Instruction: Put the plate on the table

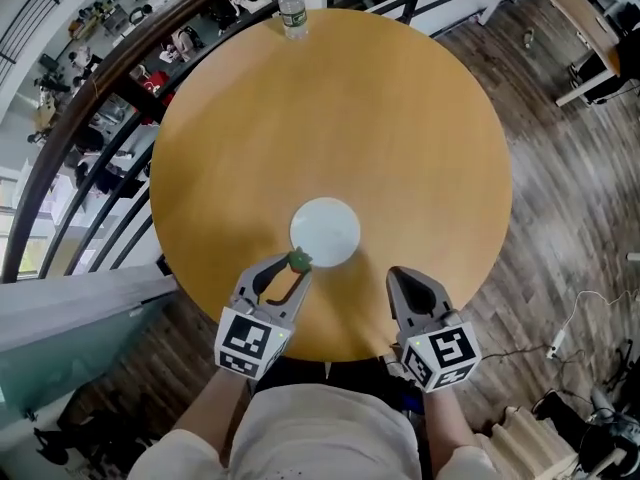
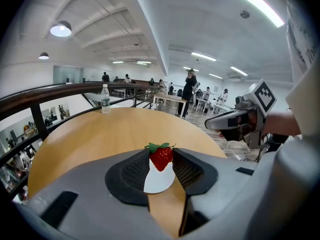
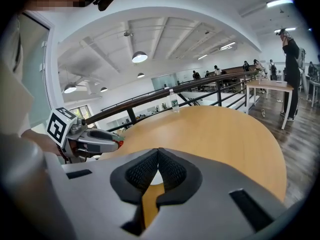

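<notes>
Plate point(image 1: 325, 233) lies flat on the round wooden bench point(image 1: 400, 118), in its near half, close to the person. Just at the plate's near-left rim, the left gripper point(image 1: 296, 270) pinches a strawberry point(image 2: 161, 157) between its jaws. The right gripper point(image 1: 398, 274) hovers closed and empty beside it, and a water bottle point(image 1: 291, 10) stands at the far edge.

surface: round wooden table point(image 1: 400, 148), fills centre of frame | on it: white plate point(image 1: 325, 232), lower middle, near the rim | also: water bottle point(image 1: 291, 13), upright, top edge, well apart from plate
</notes>
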The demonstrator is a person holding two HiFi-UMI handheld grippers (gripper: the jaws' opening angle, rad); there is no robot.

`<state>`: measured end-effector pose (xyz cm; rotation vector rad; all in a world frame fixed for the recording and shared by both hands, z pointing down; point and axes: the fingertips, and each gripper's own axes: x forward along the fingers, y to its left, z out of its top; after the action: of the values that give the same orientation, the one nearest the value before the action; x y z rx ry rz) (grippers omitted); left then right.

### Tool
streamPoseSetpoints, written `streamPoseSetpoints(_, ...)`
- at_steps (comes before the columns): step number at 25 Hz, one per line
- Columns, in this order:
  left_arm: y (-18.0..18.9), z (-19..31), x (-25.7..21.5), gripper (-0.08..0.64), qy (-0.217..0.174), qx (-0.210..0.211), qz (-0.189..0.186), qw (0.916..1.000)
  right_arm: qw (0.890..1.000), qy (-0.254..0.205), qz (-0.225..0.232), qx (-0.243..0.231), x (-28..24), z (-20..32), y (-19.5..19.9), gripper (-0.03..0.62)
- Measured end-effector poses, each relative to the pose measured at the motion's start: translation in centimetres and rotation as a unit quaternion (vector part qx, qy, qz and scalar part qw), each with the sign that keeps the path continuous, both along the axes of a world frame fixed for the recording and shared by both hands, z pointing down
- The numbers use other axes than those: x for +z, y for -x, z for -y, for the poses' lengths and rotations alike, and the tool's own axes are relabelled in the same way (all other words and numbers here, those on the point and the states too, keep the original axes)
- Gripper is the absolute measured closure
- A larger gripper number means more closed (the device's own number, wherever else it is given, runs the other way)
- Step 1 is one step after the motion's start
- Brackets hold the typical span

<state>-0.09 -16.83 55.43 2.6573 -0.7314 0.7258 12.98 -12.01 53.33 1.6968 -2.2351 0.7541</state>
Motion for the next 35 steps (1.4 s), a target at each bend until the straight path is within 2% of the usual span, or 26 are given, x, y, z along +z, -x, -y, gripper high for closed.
streamPoseSetpoints(5,-1.7,1.2,2.7,0.402,0.006,0.019,0.021,0.9996,1.000,0.010,0.009,0.007,1.5,0.5,-0.5,0.572)
streamPoseSetpoints(10,-2.9,2.3,6.3,0.402,-0.004,0.047,0.058,0.9972,0.999,0.028,0.018,0.014,3.6,0.7,-0.3,0.572)
streamPoseSetpoints(17,-4.2,3.2,9.3,0.402,0.004,0.062,0.083,0.9946,0.999,0.042,0.026,0.020,5.0,0.3,-0.5,0.572)
streamPoseSetpoints(30,-5.7,3.8,14.1,0.402,-0.012,0.113,0.155,0.9814,0.997,0.055,0.037,0.030,6.8,0.8,-1.3,0.572)
streamPoseSetpoints(35,-5.7,4.2,15.5,0.402,-0.018,0.120,0.170,0.9779,0.997,0.062,0.037,0.032,7.4,0.5,-1.5,0.572)
